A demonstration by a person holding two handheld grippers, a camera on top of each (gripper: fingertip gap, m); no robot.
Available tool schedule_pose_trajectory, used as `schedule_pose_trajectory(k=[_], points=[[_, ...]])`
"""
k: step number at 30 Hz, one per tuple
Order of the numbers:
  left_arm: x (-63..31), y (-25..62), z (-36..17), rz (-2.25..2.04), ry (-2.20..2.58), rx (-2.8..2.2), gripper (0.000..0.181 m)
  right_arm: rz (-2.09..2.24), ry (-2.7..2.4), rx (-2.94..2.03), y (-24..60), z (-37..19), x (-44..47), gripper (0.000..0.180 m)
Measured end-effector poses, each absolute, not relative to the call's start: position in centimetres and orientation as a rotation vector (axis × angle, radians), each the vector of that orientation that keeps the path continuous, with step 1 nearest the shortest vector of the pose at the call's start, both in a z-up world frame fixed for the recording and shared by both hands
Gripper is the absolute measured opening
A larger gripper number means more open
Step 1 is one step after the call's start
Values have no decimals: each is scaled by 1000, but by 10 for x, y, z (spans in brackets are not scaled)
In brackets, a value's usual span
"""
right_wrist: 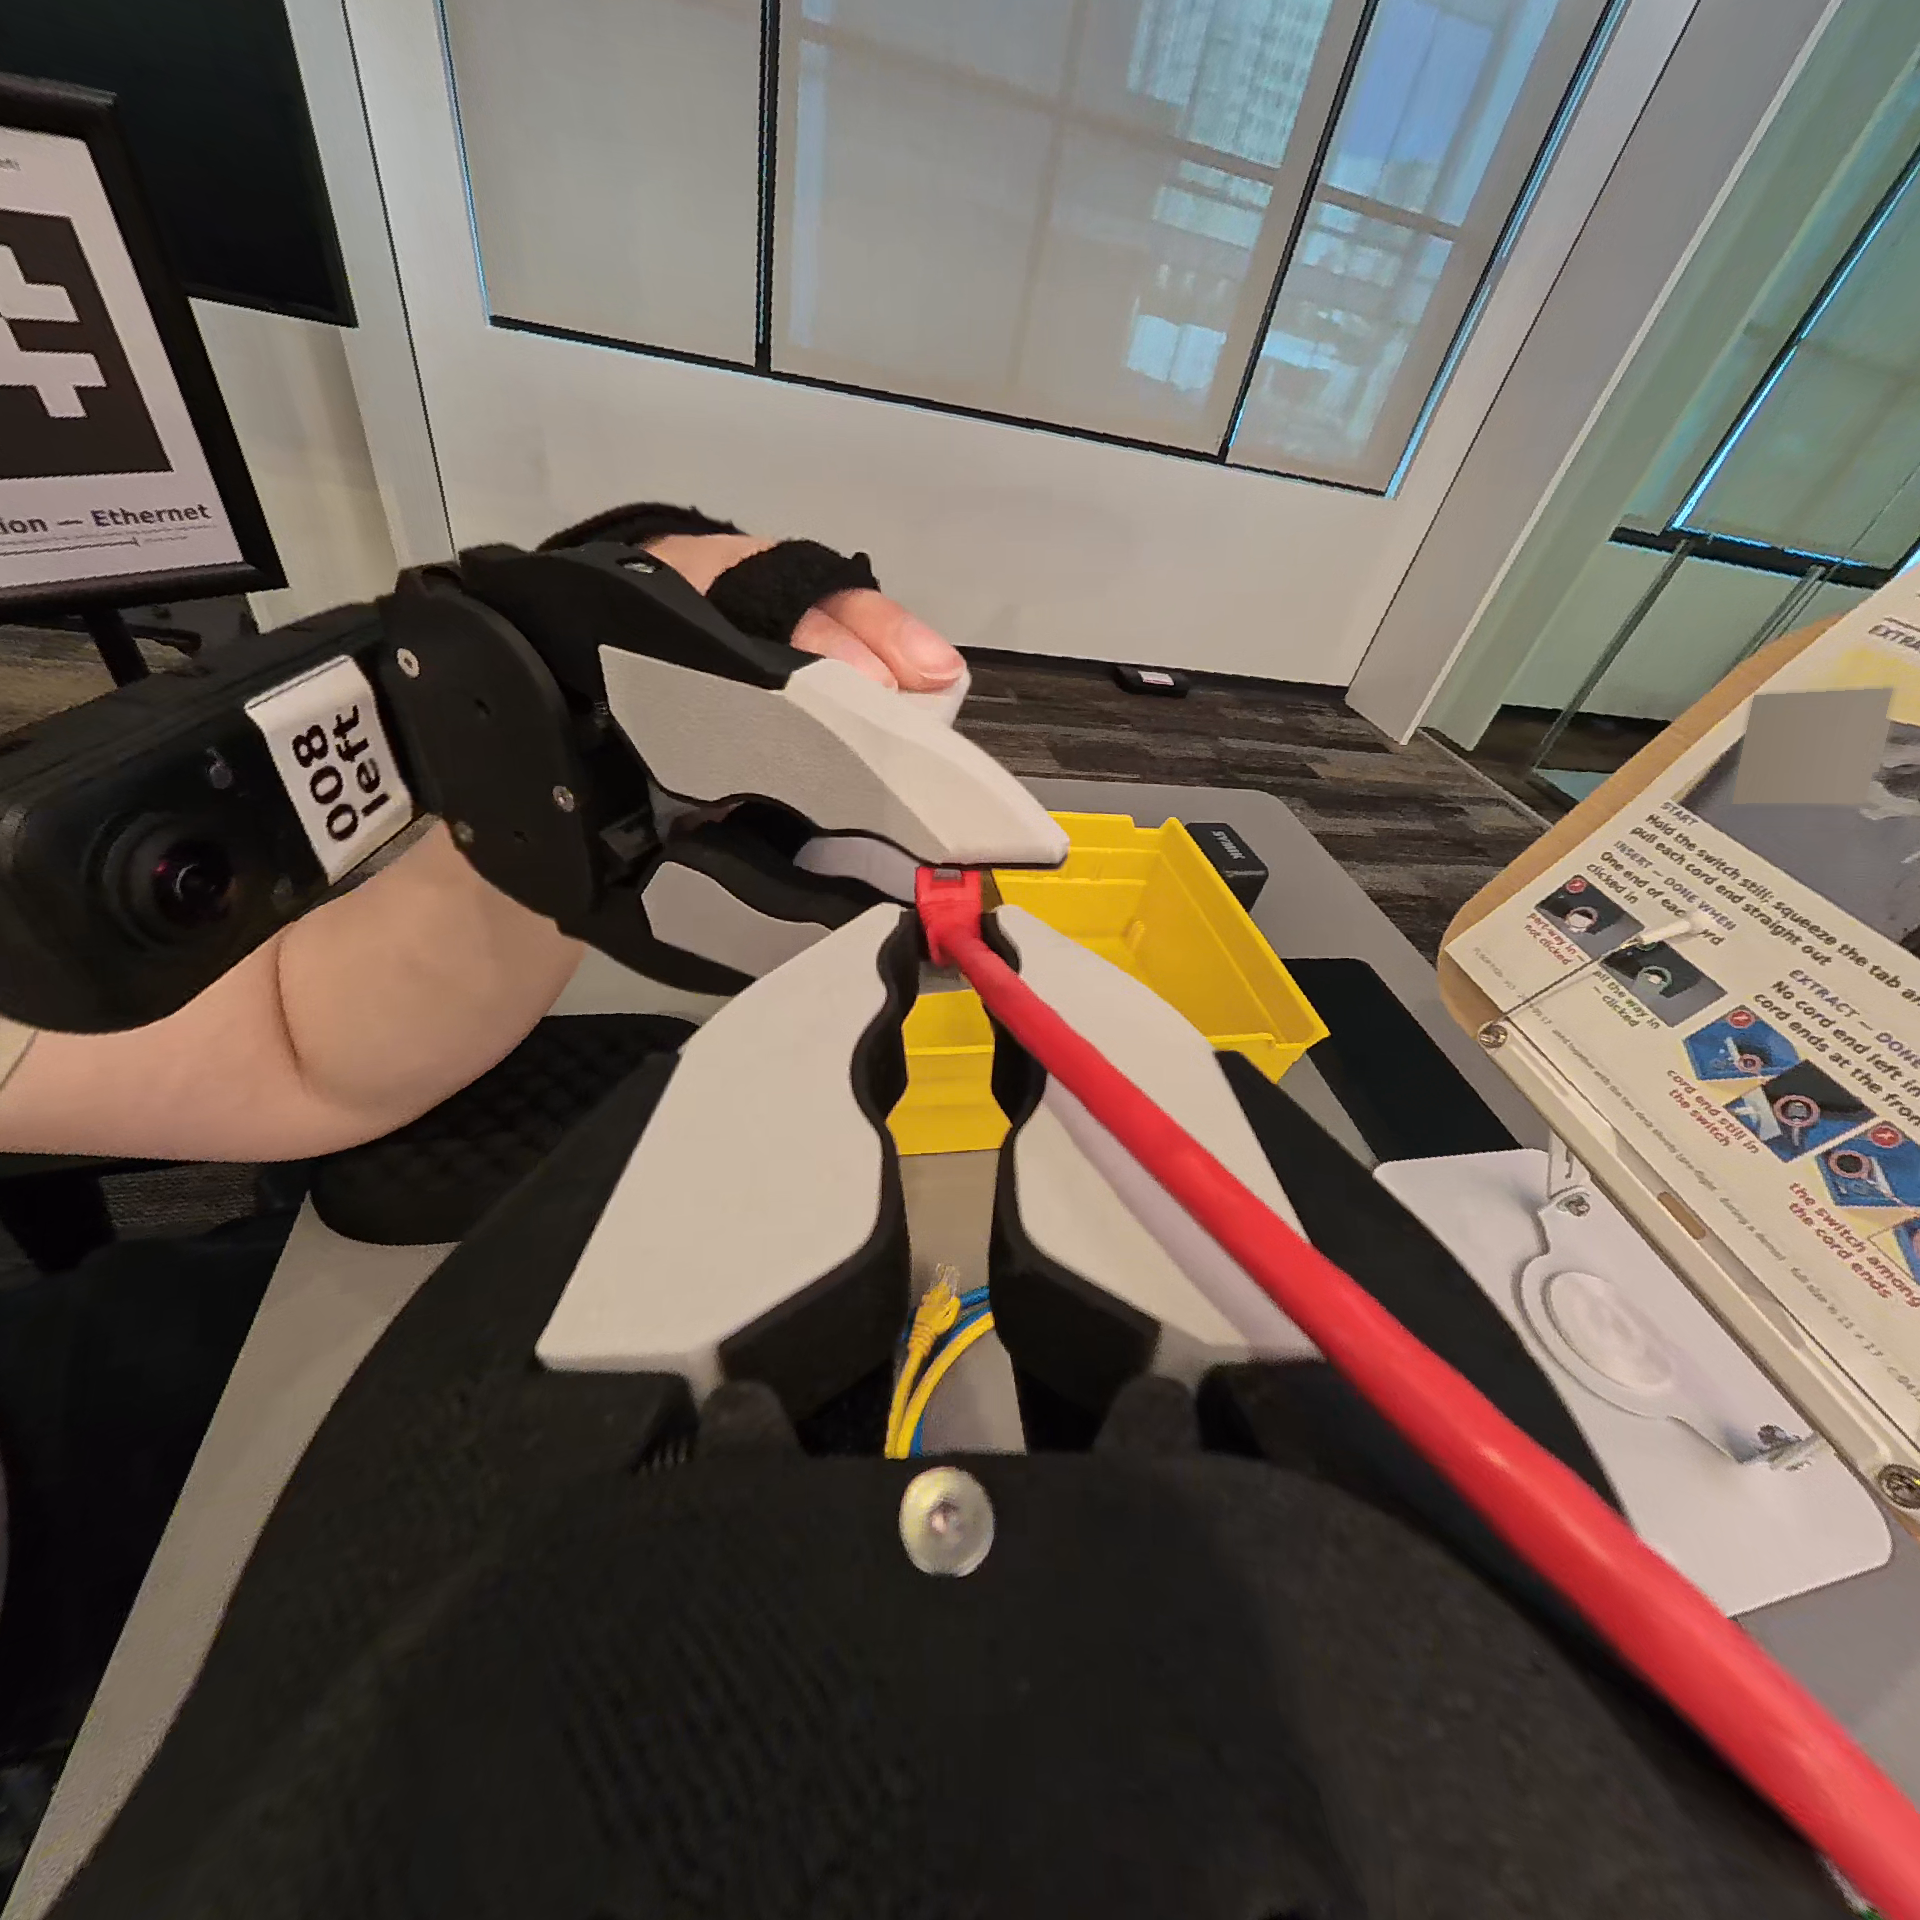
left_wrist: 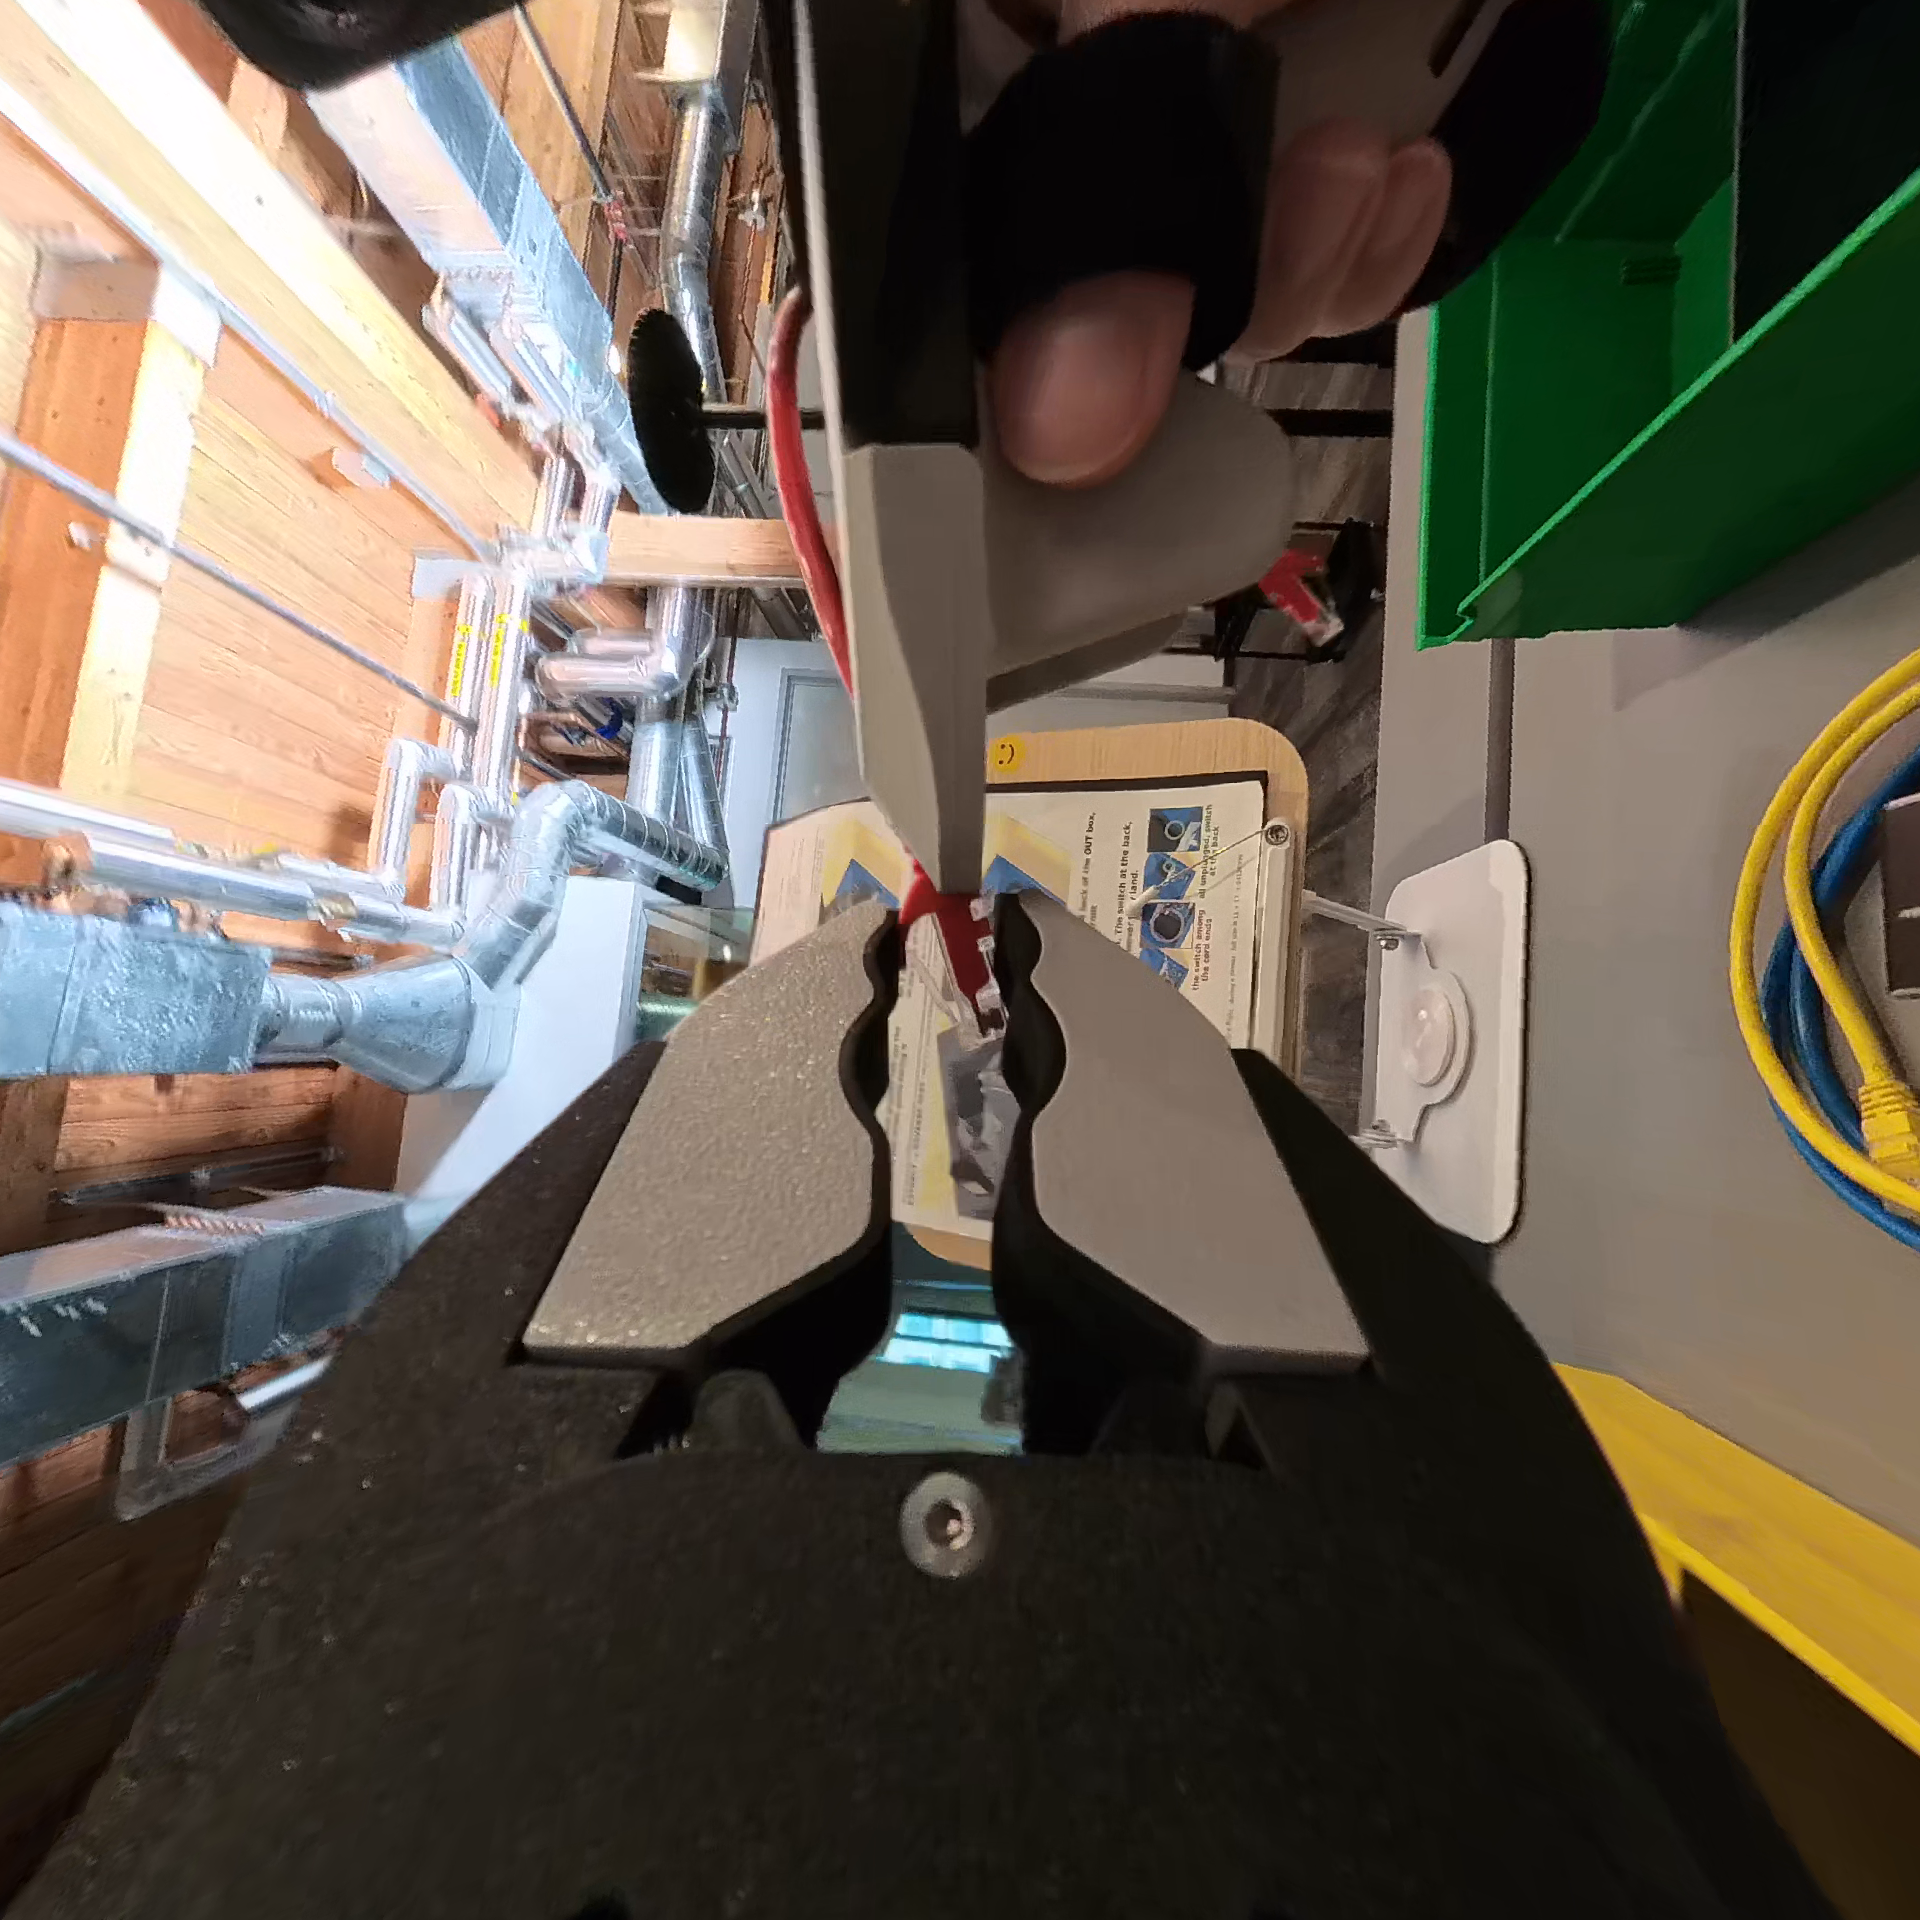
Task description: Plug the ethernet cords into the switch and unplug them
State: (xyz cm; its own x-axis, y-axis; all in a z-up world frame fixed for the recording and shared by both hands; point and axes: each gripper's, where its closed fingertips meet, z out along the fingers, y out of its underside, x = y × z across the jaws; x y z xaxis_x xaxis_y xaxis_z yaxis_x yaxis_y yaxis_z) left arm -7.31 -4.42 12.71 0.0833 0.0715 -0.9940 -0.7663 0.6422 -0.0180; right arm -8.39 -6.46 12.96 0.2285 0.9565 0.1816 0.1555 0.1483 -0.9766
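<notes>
The red ethernet cord (right_wrist: pixel 1299 1278) is held at its plug end, up in the air over the grey table (right_wrist: pixel 1382 894), and both tools meet there. The right gripper (right_wrist: pixel 956 940) is clenched on the moulded red boot just behind the plug; the cord's long axis runs back from the fingertips toward the near right, over the right finger and out of the picture. The left gripper (right_wrist: pixel 940 868) comes in from the left, nearly at right angles to that axis. In the left wrist view the left gripper (left_wrist: pixel 948 951) has the clear plug (left_wrist: pixel 977 951) between its tips with the fingers nearly closed on it, though whether they truly pinch it or only bracket it is hard to tell at this angle.

So the coming move seems to turn on a handover or a re-grip at the plug, with both grippers equally near it. The switch itself is not clearly in view; a dark block (left_wrist: pixel 1896 904) at the right edge, beside the coiled yellow cord (left_wrist: pixel 1787 935) and blue cord (left_wrist: pixel 1808 1101), may be it.

The cord is a smooth, stiffish, round jacket; the plug is small, hard, clear plastic. The finger pads are matte grey with scalloped black inner edges. A yellow bin (right_wrist: pixel 1164 935) of rigid plastic lies beyond the fingertips, a green bin (left_wrist: pixel 1662 416) farther off.
</notes>
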Motion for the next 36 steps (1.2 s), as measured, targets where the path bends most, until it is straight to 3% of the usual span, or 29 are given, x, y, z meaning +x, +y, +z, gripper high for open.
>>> schedule_pose_trajectory(k=[6, 16, 21, 36], points=[[-77, -43, 134, 576, 1292, -771, 32, 818, -1147, -1282, -55, 136, -70, 12], [-64, -42, 135, 592, 1254, -709, 29, 890, -1146, -1274, -59, 139, -70, 12], [-59, -41, 131, 671, 1263, -660, 15, 889, -1177, -1285, -60, 133, -75, 12], [-61, -56, 126, 684, 1365, -579, 15, 906, -1284, -1251, -73, 126, -81, 14]])
